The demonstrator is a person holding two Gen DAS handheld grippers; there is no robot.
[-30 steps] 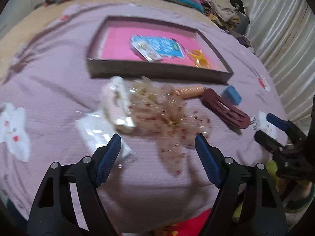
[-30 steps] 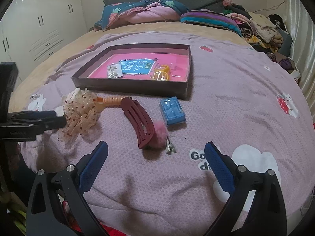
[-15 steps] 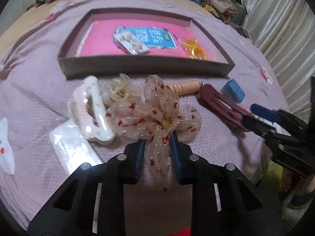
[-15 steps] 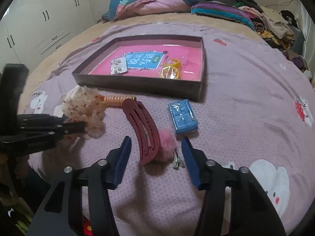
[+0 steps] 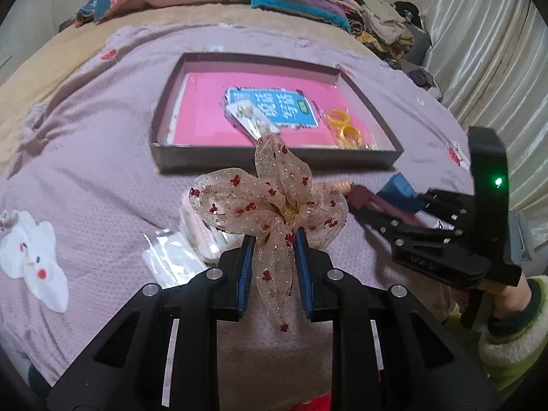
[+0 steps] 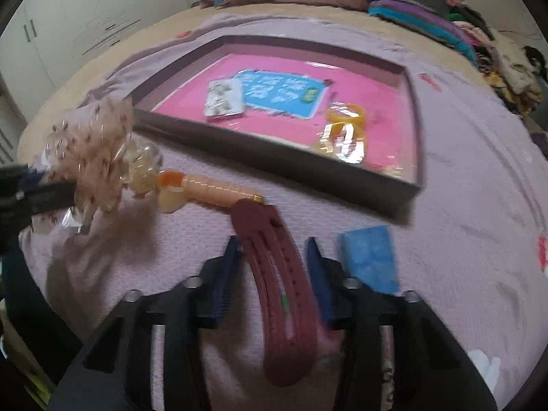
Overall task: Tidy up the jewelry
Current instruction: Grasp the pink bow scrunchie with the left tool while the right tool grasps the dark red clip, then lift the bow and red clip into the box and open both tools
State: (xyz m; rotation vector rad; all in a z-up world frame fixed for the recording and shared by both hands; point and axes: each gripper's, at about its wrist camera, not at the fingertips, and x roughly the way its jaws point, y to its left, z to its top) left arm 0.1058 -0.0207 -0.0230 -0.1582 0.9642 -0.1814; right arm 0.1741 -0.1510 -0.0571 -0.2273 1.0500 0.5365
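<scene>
My left gripper [image 5: 274, 239] is shut on a sheer beige bow with red dots [image 5: 270, 205] and holds it lifted above the purple bedspread, in front of the pink-lined tray [image 5: 274, 162]. The bow also shows at the left of the right wrist view [image 6: 92, 157]. My right gripper [image 6: 274, 250] is closed around a dark red hair clip [image 6: 274, 274] lying on the bedspread; the jaws touch its sides. The tray [image 6: 274, 157] holds a blue card [image 6: 284, 92], an earring card [image 6: 224, 99] and yellow rings [image 6: 346, 126].
An orange ribbed clip [image 6: 212, 188], a clear claw clip [image 6: 147, 167] and a blue box [image 6: 371, 257] lie near the tray. A white claw clip [image 5: 202, 236] and a clear plastic bag [image 5: 171, 260] lie left of the bow. Clothes and bedding are piled behind.
My left gripper has lifted the bow off the bedspread, toward the tray. My right gripper moved forward and closed around the dark red hair clip.
</scene>
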